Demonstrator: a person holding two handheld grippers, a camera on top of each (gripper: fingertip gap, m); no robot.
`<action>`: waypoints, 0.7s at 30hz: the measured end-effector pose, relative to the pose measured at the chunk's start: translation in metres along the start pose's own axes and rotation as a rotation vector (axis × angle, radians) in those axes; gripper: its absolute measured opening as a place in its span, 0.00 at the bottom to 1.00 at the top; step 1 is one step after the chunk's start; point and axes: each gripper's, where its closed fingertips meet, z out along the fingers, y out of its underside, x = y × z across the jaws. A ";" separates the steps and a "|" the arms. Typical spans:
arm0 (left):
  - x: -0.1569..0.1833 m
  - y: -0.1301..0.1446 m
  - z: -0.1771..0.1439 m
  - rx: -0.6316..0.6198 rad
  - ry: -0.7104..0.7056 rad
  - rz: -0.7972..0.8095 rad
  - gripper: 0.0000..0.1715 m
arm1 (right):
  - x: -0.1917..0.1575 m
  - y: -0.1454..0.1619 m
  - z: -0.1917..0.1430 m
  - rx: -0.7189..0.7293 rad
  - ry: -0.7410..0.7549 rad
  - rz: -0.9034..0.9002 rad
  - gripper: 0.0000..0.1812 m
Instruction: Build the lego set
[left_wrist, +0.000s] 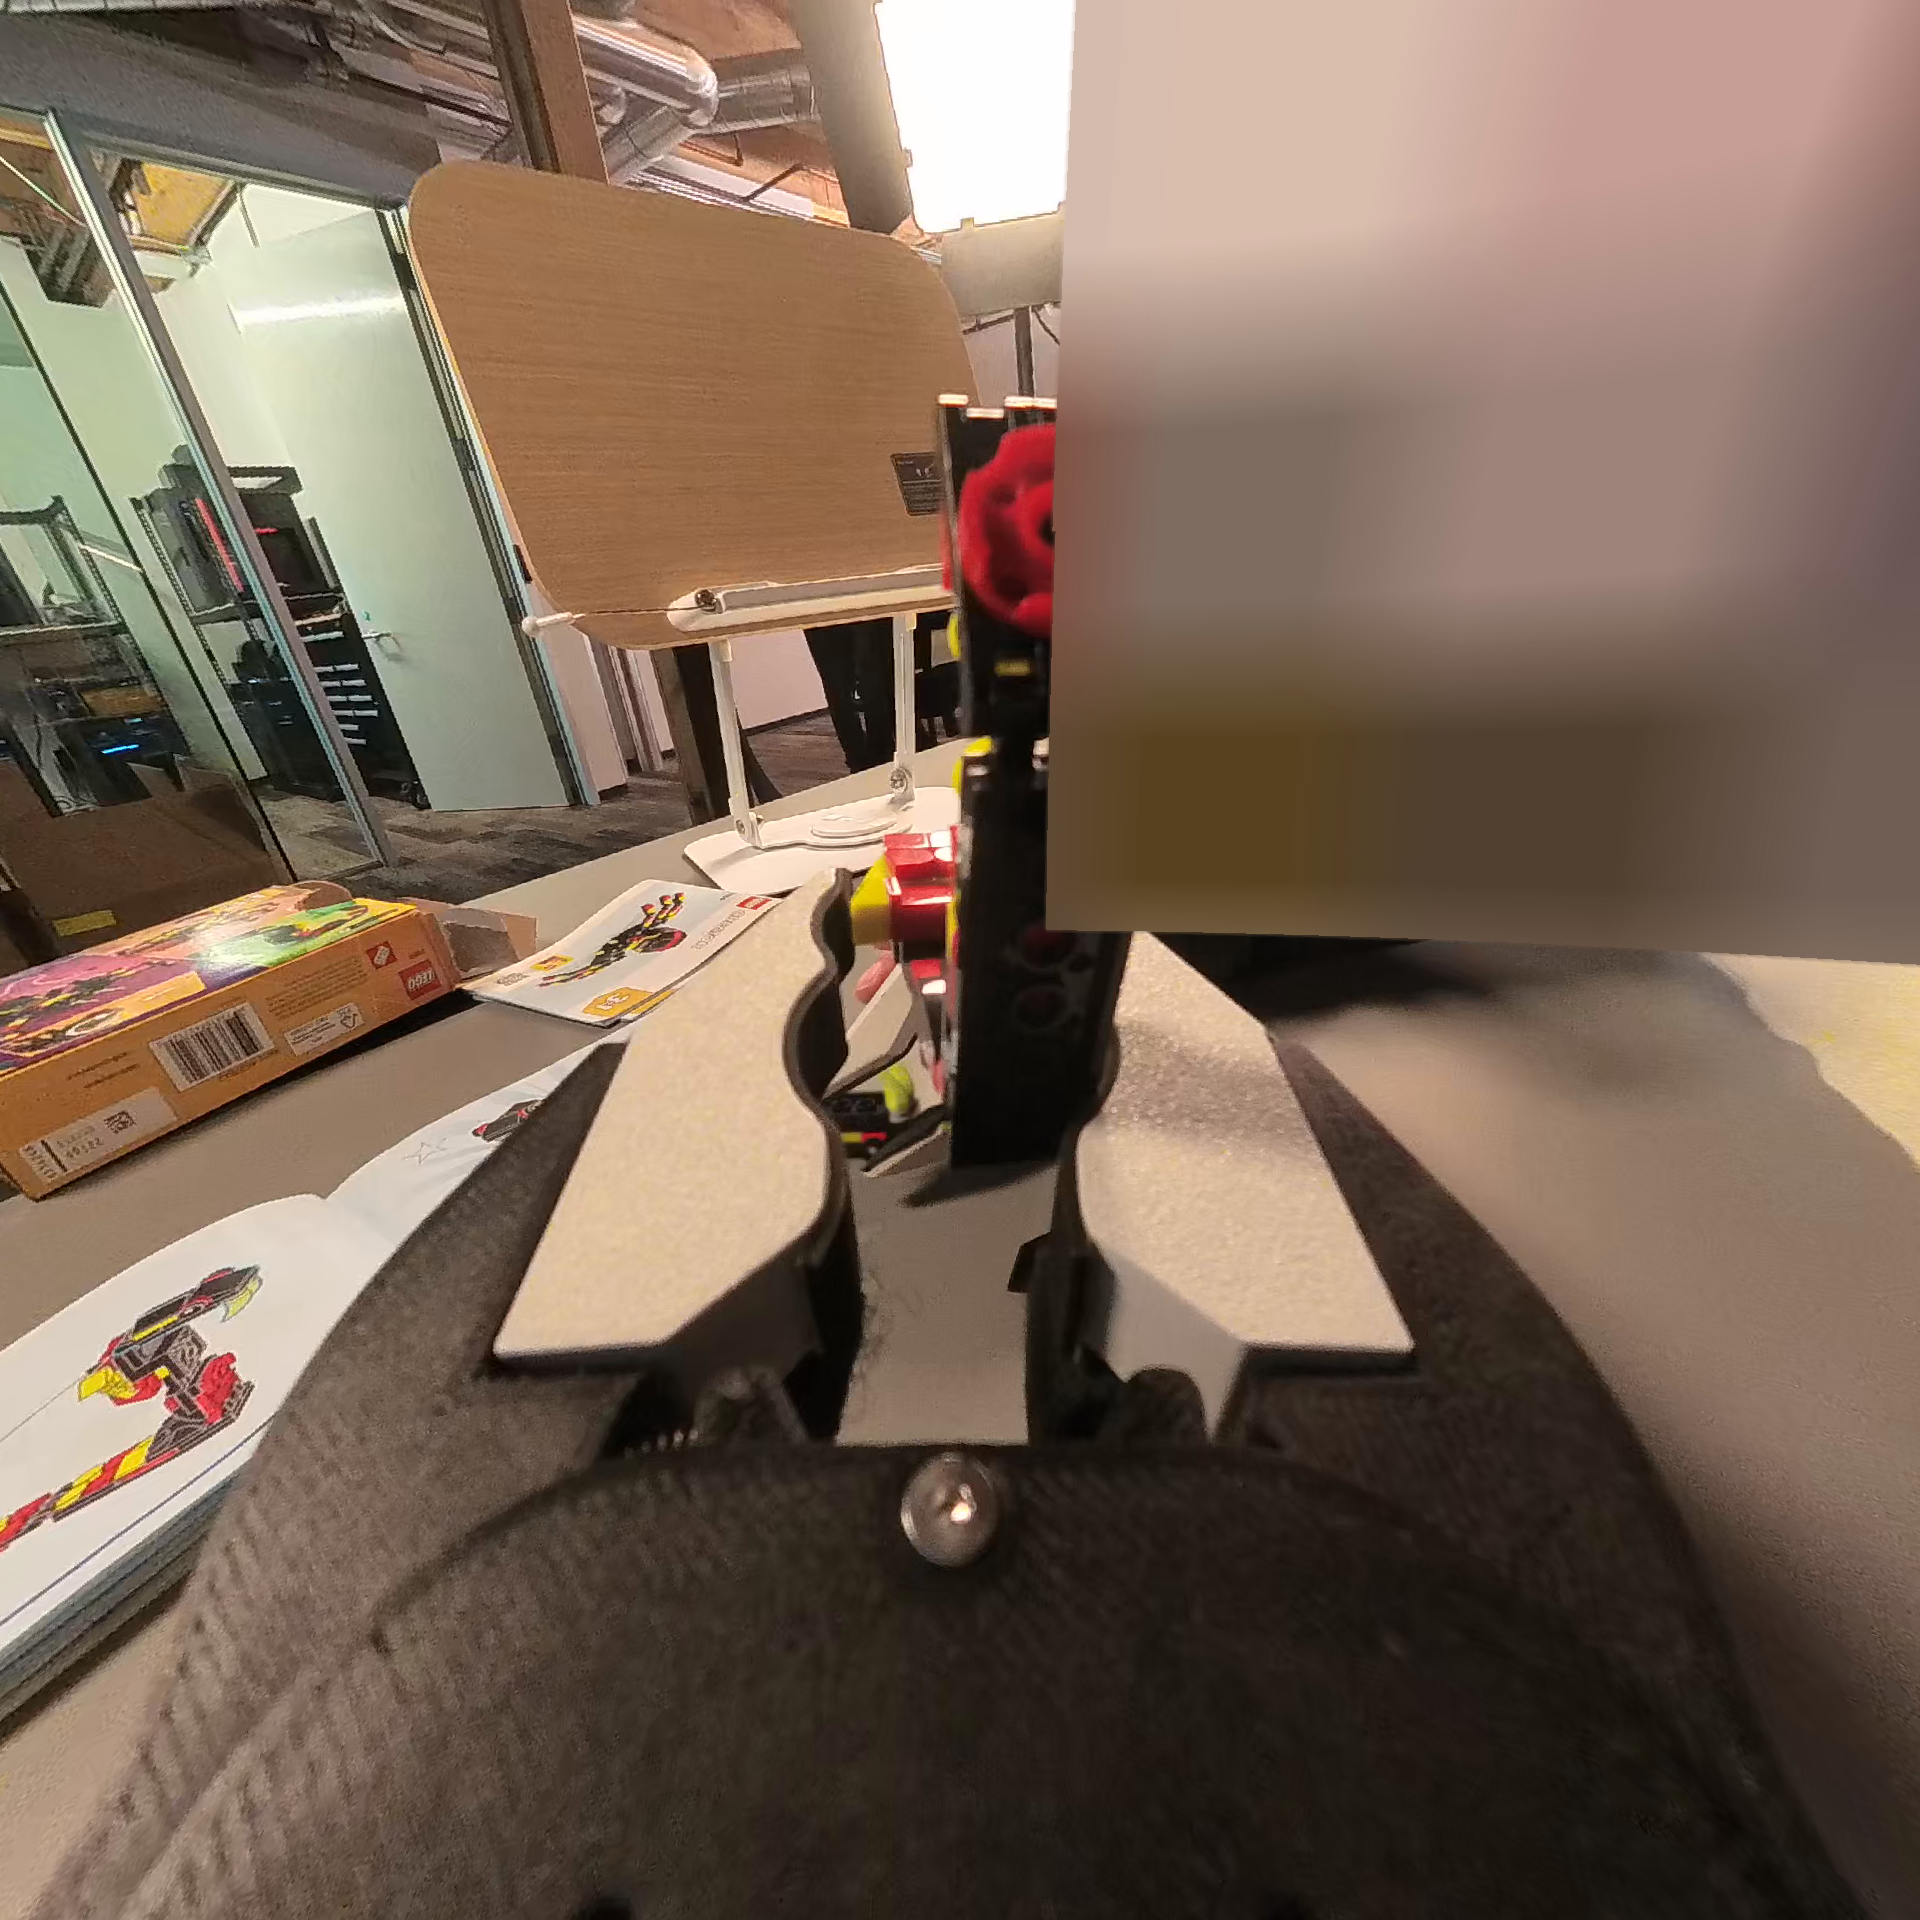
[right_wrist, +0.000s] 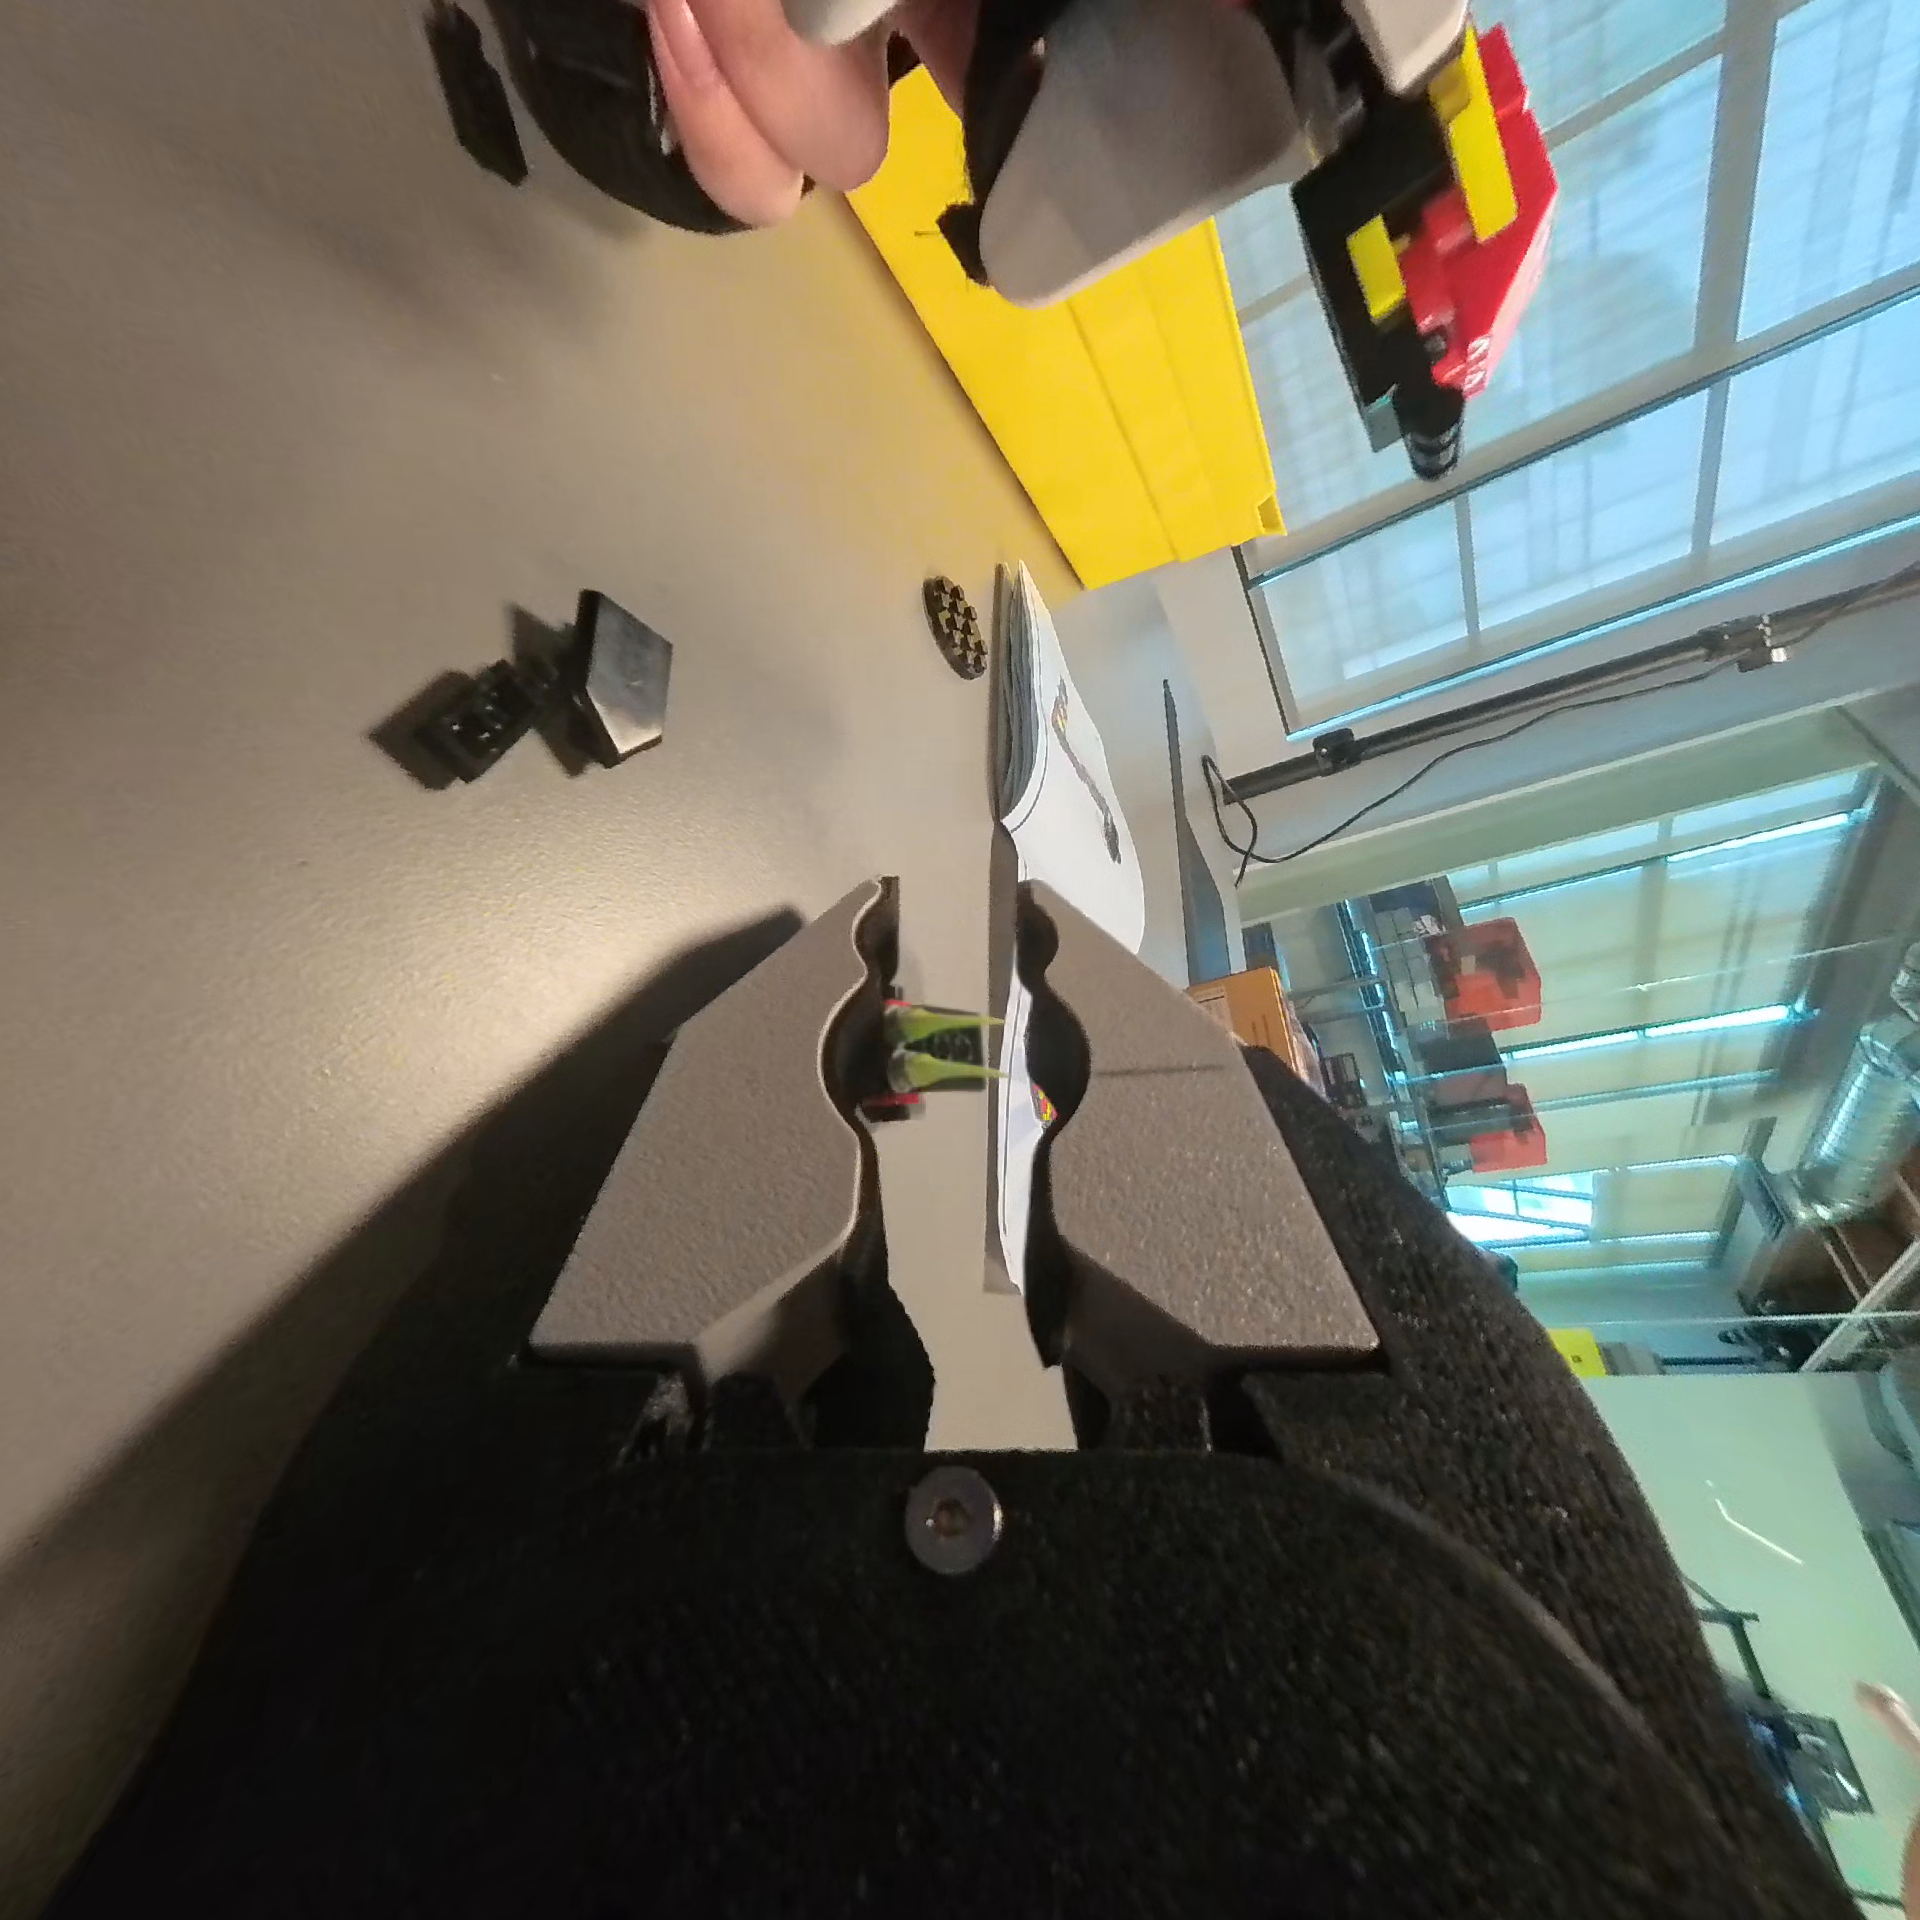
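Across the lower half of the left wrist view spreads a grey table (left_wrist: 343, 1132), with the left gripper (left_wrist: 961, 1039) filling the bottom centre; behind it, in the upper middle, a wooden book stand (left_wrist: 686, 405) tilts on white legs; at the left edge lies an orange lego box (left_wrist: 197, 1029), and just right of it a folded leaflet (left_wrist: 623, 956); an open instruction booklet (left_wrist: 135, 1382) sits at lower left, partly under the gripper body. A tall black lego model (left_wrist: 1013, 935), with red and yellow bricks on its left side, stands upright at centre frame; its base rests against the right finger, with a clear gap to the left one; I cannot tell whether the tongs are clamped on it.

In the right wrist view the scene is rolled sideways; the table fills the left side; a yellow bin (right_wrist: 1101, 384) sits upper centre; the right gripper (right_wrist: 956, 904) occupies the bottom, its jaws narrowly parted; a small piece with two lime green spikes (right_wrist: 935, 1055) sits against the left finger's notch, its tips not reaching the right finger. At top right the same model (right_wrist: 1423, 270) shows, held in the other tongs beside a hand (right_wrist: 769, 114); loose black bricks (right_wrist: 540, 696) lie at middle left; a small round black grille piece (right_wrist: 956, 629) lies beside the booklet.
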 end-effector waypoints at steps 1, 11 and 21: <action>0.000 0.000 0.000 0.000 0.000 0.000 0.20 | 0.000 0.000 0.000 0.003 0.002 -0.001 0.12; -0.002 0.000 0.002 -0.001 -0.001 0.001 0.20 | 0.007 -0.016 -0.007 0.076 0.094 -0.119 0.14; -0.023 -0.016 -0.005 0.152 0.037 -0.426 0.20 | 0.015 -0.023 -0.011 0.099 0.174 -0.182 0.14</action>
